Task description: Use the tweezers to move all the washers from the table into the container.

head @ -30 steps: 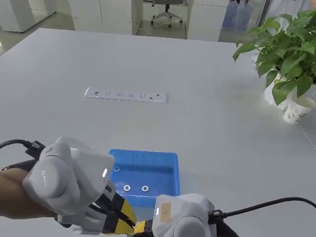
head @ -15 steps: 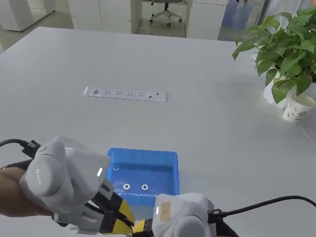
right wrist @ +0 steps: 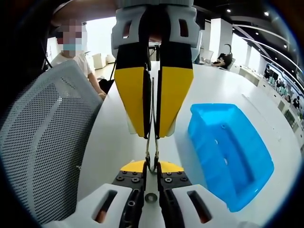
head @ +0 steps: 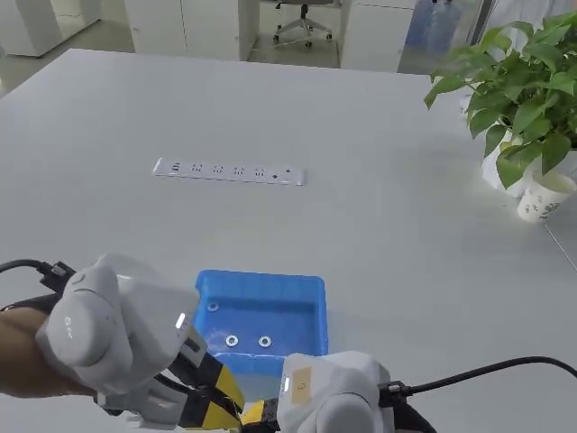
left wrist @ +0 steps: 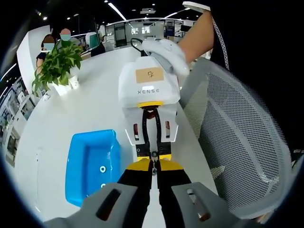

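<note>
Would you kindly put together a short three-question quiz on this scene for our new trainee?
1. Multiple choice: how many washers lie in the container in the head view? A) one B) three C) six
2. True or false: the power strip lies on the table beyond the container, apart from it.
3. Short answer: what thin tool are the left gripper and the right gripper both shut on?

Key: 1 B; 2 true; 3 the tweezers.
</note>
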{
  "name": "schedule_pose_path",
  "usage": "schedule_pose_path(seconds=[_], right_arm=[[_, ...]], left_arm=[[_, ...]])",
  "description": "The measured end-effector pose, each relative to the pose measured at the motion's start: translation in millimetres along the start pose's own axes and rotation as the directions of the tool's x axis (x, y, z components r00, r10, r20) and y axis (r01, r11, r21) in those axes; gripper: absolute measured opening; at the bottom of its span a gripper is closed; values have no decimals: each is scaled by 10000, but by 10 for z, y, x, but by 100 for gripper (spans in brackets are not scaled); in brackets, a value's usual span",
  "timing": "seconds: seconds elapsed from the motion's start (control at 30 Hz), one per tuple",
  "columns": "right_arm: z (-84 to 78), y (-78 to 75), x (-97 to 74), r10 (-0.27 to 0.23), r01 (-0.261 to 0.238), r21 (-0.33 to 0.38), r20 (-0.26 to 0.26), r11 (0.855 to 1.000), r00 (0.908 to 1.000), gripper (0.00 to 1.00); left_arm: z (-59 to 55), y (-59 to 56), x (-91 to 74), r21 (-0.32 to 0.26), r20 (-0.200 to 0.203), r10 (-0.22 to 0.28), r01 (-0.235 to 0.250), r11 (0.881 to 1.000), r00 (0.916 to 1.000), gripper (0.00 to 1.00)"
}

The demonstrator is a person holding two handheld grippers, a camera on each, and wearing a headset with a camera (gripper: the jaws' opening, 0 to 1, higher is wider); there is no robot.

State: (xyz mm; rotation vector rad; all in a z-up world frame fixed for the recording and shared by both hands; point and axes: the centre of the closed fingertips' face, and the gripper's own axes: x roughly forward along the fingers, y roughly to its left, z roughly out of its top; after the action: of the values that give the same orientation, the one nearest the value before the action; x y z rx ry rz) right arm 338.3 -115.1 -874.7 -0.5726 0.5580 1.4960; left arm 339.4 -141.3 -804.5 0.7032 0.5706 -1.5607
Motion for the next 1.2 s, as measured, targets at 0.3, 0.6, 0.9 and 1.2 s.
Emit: schedule_pose_path(seconds=[0.3, 0.6, 0.9, 1.2], right_arm=[[3, 2, -1, -39, 39, -38, 46, 10000, 10000, 10], [2, 4, 1, -50, 49, 67, 97, 10000, 9999, 9], [7, 6, 4, -25, 25, 2, 69, 10000, 10000, 9], [36, 4, -7, -40, 40, -58, 97, 10000, 9999, 9]], left_arm=[[-9, -8, -8, -8, -56, -3, 3, 10000, 10000, 6], [-4, -10, -8, -29, -76, -5, 4, 10000, 10000, 6], [-19, -2, -17, -28, -194, -7, 6, 10000, 9998, 6], [-13, -6, -51, -76, -227, 53, -55, 10000, 9997, 6]])
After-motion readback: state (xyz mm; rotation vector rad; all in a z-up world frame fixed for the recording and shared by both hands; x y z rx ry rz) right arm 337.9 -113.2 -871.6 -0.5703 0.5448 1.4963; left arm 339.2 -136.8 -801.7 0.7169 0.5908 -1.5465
